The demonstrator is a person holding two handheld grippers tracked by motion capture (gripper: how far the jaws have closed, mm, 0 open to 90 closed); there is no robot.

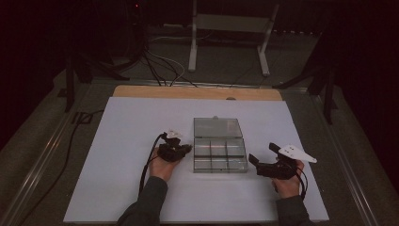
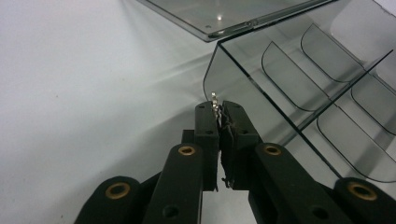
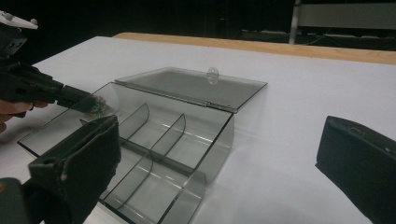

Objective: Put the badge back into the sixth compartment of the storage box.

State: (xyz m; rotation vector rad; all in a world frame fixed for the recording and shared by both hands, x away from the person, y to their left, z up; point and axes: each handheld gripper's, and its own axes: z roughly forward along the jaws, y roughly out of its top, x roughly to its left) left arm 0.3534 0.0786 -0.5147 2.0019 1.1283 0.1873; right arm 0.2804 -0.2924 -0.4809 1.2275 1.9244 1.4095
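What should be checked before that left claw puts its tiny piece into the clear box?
1. Left gripper pinching the small metal piece: ok, jaws shut on it.
2. Lid of the clear box open, lying flat behind: ok.
3. Compartments free of other parts: ok, none seen inside.
4. Piece over a compartment: not ok, it is at the box's outer wall.
5. Right gripper away from the box: ok, open, beside it.

Box (image 1: 220,149): clear smoke-tinted plastic, glossy, smooth; lid (image 1: 218,127) same. Table cover (image 1: 127,155): white, matt, smooth. Far table edge (image 1: 197,92): light wood. Left gripper (image 2: 219,109) jaws: black matt plastic w/ brass-look rivets; small shiny metal bit (image 2: 215,103) at tips. Right gripper (image 1: 254,161): black matt, w/ pale plate.
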